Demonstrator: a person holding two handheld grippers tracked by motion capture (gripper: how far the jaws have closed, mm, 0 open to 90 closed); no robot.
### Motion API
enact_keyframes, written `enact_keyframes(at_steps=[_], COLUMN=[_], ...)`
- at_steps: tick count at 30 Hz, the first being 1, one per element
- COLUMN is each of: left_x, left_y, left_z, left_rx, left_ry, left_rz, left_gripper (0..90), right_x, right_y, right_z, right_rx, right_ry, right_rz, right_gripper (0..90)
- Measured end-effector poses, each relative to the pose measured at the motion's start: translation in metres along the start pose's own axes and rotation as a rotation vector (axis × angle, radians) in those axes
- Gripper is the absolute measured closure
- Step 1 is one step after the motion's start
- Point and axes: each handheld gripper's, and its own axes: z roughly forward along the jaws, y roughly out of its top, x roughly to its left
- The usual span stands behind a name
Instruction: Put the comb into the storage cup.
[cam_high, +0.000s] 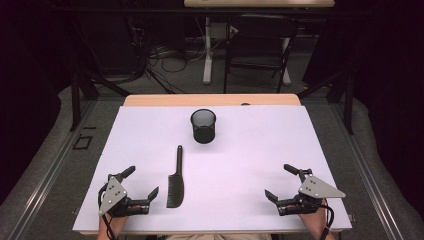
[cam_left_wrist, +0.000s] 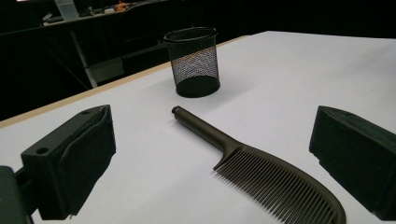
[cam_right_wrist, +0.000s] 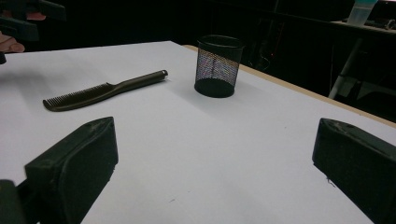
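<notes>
My left gripper (cam_high: 141, 184) sits low at the near left of the table, jaws spread wide with nothing between the pads. In the left gripper view the two black jaws stand far apart at the bottom corners, and the comb (cam_left_wrist: 261, 170) lies on the white sheet between and just ahead of them, untouched. My right gripper (cam_high: 283, 182) rests at the near right, also released, its jaws parted and empty; in the right gripper view they frame bare sheet. My hands come in from the bottom edge, each with a grey plate on top of the gripper.

The comb (cam_high: 176, 180) lies flat just beside my left gripper, on its inner side, close to the inner jaw tip but apart from it. Its handle points away from me toward the far edge, and the toothed part lies nearer me. From the right gripper view the comb (cam_right_wrist: 102, 91) is well off to the left, with the teeth end farther from the cup.

Beyond the comb's handle tip stands the mesh cup (cam_high: 203, 126), upright, mouth open, near the middle of the far half of the sheet. It is apart from the comb. The white sheet (cam_high: 260, 150) covers the table, whose wooden edge (cam_high: 210, 100) shows along the far side.
</notes>
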Motion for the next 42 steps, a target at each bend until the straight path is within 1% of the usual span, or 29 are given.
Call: enact_keyframes(at_steps=[3, 7, 12, 13, 16, 22, 23, 24, 25, 27, 28, 29, 31, 32, 33, 34, 35, 37, 38, 39, 42], left_x=[0.000, 0.000, -0.001, -0.001, -0.001, -0.002, -0.003, -0.003, -0.003, -0.004, -0.004, -0.005, -0.006, -0.006, -0.007, -0.008, -0.008, -0.008, -0.008, -0.009, -0.011], left_y=[0.000, 0.000, 0.001, 0.001, 0.002, 0.003, 0.003, 0.003, 0.004, 0.004, 0.005, 0.005, 0.005, 0.005, 0.005, 0.005, 0.005, 0.004, 0.004, 0.003, 0.002], left_z=[0.000, 0.001, 0.003, 0.003, 0.004, 0.006, 0.007, 0.007, 0.007, 0.008, 0.009, 0.009, 0.010, 0.010, 0.012, 0.012, 0.012, 0.013, 0.013, 0.014, 0.017], left_rx=[0.004, 0.014, 0.047, 0.047, 0.072, 0.101, 0.111, 0.111, 0.123, 0.141, 0.147, 0.158, 0.179, 0.179, 0.208, 0.215, 0.230, 0.249, 0.249, 0.273, 0.313], left_ry=[0.002, 0.000, -0.003, -0.003, -0.003, -0.009, -0.010, -0.010, -0.019, -0.010, -0.014, -0.011, -0.013, -0.013, -0.025, -0.027, -0.026, -0.044, -0.044, -0.066, -0.092], left_rz=[0.001, -0.001, -0.002, -0.002, 0.002, 0.004, 0.006, 0.006, 0.005, 0.003, 0.000, -0.001, -0.005, -0.005, -0.009, -0.015, -0.014, -0.029, -0.029, -0.029, -0.034], left_gripper=[0.8, 1.3, 1.8, 2.2, 3.6, 8.6, 10.2, 12.2, 15.8, 17.2, 20.0, 24.8, 28.7, 32.7, 38.1, 41.2, 46.6, 55.6, 60.5, 64.8, 77.7], right_x=[0.000, 0.001, 0.001, 0.001, 0.001, 0.000, 0.001, 0.001, 0.000, 0.000, 0.001, 0.001, 0.001, 0.001, 0.001, 0.001, 0.001, 0.001, 0.001, 0.001, 0.001], right_y=[0.000, 0.001, 0.000, 0.000, 0.001, 0.000, 0.000, 0.000, 0.000, 0.000, 0.000, 0.000, 0.000, 0.000, 0.000, 0.000, 0.000, 0.000, 0.000, 0.000, -0.001], right_z=[0.000, 0.000, 0.002, 0.002, 0.002, 0.002, 0.002, 0.002, 0.002, 0.003, 0.003, 0.002, 0.002, 0.002, 0.002, 0.002, 0.002, 0.003, 0.003, 0.004, 0.005], right_rx=[0.001, 0.002, 0.010, 0.008, 0.005, 0.009, 0.010, 0.010, 0.011, 0.011, 0.011, 0.011, 0.011, 0.011, 0.010, 0.011, 0.012, 0.013, 0.013, 0.014, 0.021], right_ry=[0.002, 0.002, 0.006, 0.006, 0.005, 0.005, 0.005, 0.005, 0.004, 0.006, 0.005, 0.004, 0.004, 0.003, 0.003, 0.002, 0.002, 0.002, 0.002, 0.003, 0.001], right_rz=[-0.010, -0.008, -0.006, -0.011, -0.009, -0.010, -0.011, -0.011, -0.011, -0.012, -0.013, -0.011, -0.010, -0.009, -0.007, -0.008, -0.004, -0.005, -0.005, -0.010, -0.012], right_gripper=[0.0, 0.0, 0.0, 0.0, 0.0, 0.0, 0.0, 0.0, 0.0, 0.0, 0.0, 0.0, 0.0, 0.0, 0.0, 0.0, 0.0, 0.0, 0.0, 0.1, 0.1])
